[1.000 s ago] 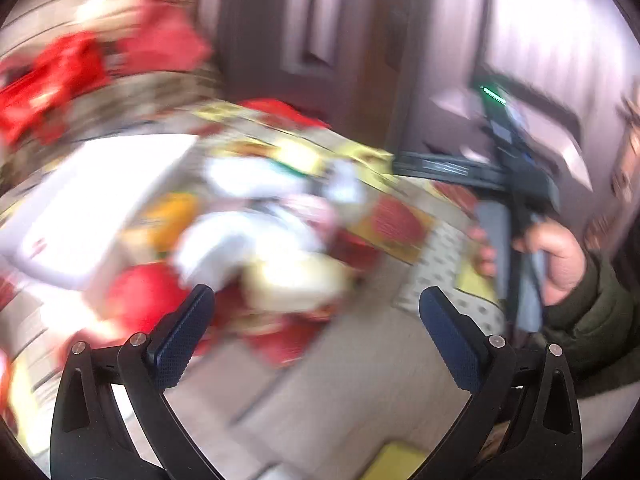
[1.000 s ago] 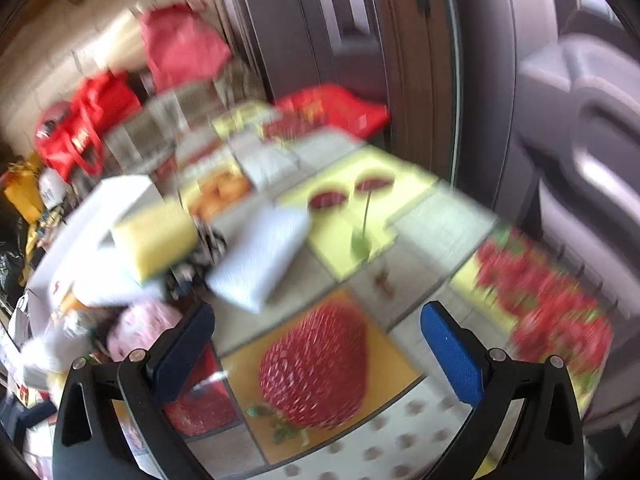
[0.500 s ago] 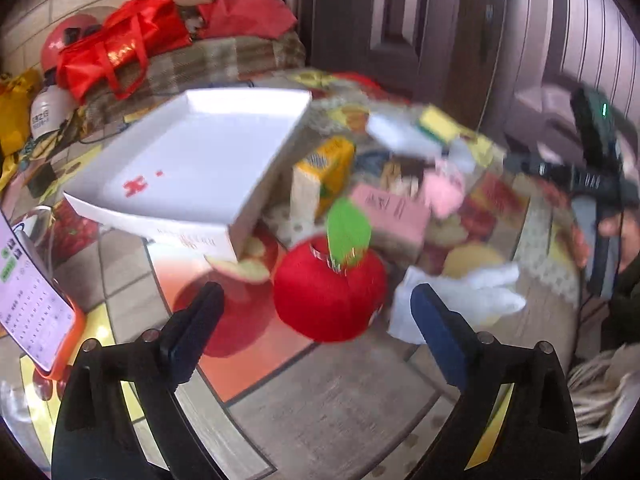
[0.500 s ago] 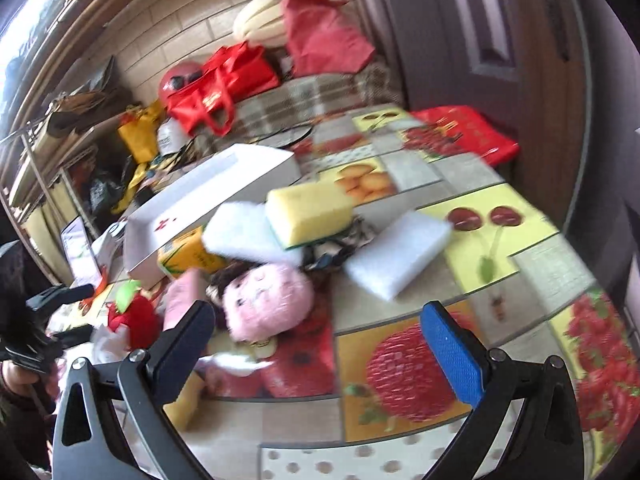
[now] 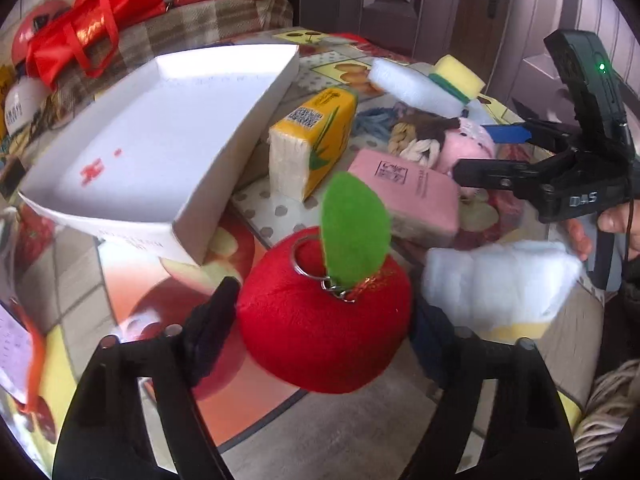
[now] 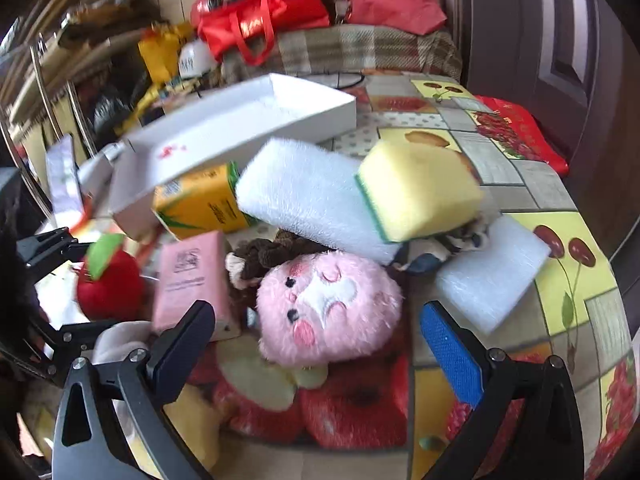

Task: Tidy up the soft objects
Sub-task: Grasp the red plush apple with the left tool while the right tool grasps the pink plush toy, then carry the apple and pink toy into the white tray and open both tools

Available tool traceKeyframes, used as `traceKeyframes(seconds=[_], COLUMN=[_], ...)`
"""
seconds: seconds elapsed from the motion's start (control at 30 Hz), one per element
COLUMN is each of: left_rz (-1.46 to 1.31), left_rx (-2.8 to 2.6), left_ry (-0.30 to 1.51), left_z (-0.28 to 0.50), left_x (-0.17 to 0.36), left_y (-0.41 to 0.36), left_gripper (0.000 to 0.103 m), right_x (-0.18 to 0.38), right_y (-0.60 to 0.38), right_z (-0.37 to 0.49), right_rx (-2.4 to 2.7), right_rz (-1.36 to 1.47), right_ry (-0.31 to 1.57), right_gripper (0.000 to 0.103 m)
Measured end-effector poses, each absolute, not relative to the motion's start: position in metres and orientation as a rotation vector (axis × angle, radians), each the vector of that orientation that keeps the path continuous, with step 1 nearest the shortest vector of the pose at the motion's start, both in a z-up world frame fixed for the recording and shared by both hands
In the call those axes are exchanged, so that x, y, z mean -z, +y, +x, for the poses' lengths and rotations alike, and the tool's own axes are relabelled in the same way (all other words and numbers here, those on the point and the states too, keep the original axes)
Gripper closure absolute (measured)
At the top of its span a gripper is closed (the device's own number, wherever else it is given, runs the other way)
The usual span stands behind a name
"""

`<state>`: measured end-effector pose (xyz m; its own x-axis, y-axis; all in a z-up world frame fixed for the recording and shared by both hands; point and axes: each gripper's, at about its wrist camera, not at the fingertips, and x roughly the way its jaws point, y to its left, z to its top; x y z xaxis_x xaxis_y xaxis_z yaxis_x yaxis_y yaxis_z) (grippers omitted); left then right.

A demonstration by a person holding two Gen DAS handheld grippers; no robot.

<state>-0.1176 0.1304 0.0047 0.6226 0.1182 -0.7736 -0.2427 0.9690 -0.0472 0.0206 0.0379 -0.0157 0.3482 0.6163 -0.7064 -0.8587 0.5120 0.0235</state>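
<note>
A red plush apple (image 5: 324, 320) with a green leaf sits on the fruit-print tablecloth, between the fingers of my left gripper (image 5: 324, 332). The jaws are closing and the pads touch its two sides. The right wrist view shows the same apple (image 6: 110, 284) at the left. A pink plush face (image 6: 328, 312) lies between the fingers of my right gripper (image 6: 320, 344). Those jaws are closing too, but stand wide and clear of the plush. Behind it are a white foam block (image 6: 304, 200), a yellow sponge (image 6: 420, 192) and a white foam slab (image 6: 492, 276).
A shallow white box (image 5: 160, 128) lies tilted at the back left. A yellow tissue pack (image 5: 316, 136), a pink pack (image 5: 404, 196) and a white fluffy cloth (image 5: 500, 280) crowd the apple. A phone (image 5: 16, 356) lies at the left edge. Red bags (image 6: 260, 12) sit on a bench behind.
My left gripper has dropped onto the apple and its jaws have narrowed around it. My right gripper has rolled and moved in over the pink plush, its jaws slightly narrower.
</note>
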Motion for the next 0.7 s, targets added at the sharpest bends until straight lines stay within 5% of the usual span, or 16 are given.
traceKeyframes(seconds=[0.03, 0.1, 0.7], left_rz=[-0.152, -0.156, -0.160], left_rx=[-0.204, -0.201, -0.714], left_ry=[0.867, 0.854, 0.393], left_z=[-0.119, -0.122, -0.225], left_x=[-0.005, -0.007, -0.044], left_y=[0.130, 0.131, 0.174], left_gripper=[0.038, 0.039, 0.039], right_x=[0.017, 0.016, -0.043], right_y=[0.039, 0.037, -0.013], right_z=[0.022, 0.026, -0.052], right_rx=[-1.002, -1.025, -1.239], right_rz=[-0.376, -0.346, 0.043], right_ry=[0.731, 0.740, 0.378], right_gripper=[0.015, 0.038, 0.039])
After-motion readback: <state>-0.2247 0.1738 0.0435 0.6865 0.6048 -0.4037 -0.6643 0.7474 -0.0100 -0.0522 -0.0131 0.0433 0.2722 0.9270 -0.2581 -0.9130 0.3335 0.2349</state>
